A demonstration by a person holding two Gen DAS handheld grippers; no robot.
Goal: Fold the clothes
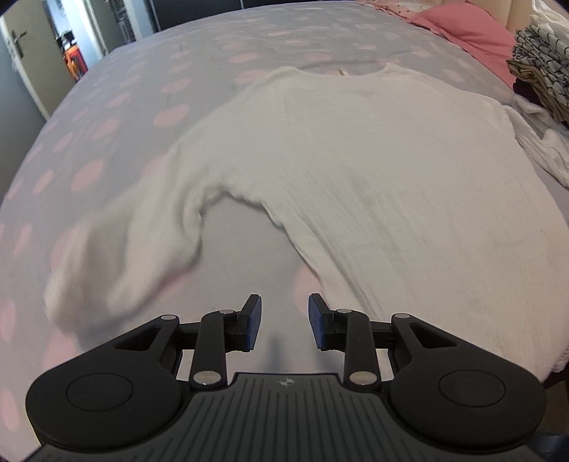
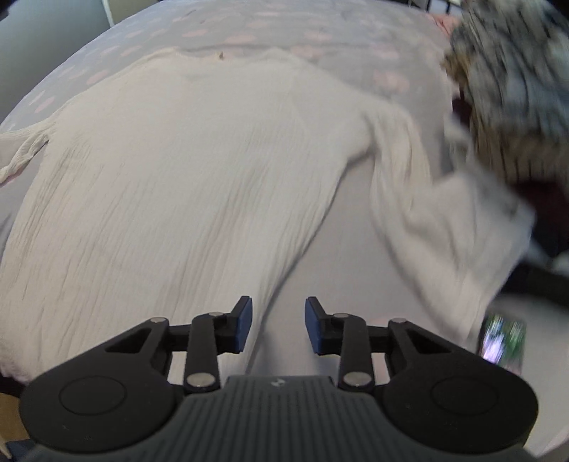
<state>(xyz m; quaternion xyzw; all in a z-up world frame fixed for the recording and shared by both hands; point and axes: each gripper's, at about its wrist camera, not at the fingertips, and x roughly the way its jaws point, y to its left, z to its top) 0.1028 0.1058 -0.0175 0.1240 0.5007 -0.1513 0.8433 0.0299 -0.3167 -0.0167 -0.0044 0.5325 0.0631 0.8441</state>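
Note:
A white long-sleeved top (image 1: 373,184) lies spread flat on the bed, neckline at the far side. Its left sleeve (image 1: 117,256) curls toward the near edge, blurred. My left gripper (image 1: 284,321) hovers open over bare sheet between that sleeve and the body, nothing between its blue pads. In the right wrist view the same top (image 2: 170,184) fills the left and middle, with its right sleeve (image 2: 437,227) trailing down to the right. My right gripper (image 2: 278,325) stands open above the gap between body hem and sleeve, holding nothing.
The bed sheet (image 1: 124,117) is pale grey with pink dots. A pile of folded patterned clothes (image 1: 544,74) sits at the right, blurred as clothes pile (image 2: 512,99). A pink pillow (image 1: 466,28) lies at the far right. A door (image 1: 17,57) stands far left. A phone-like object (image 2: 503,341) lies near the sleeve end.

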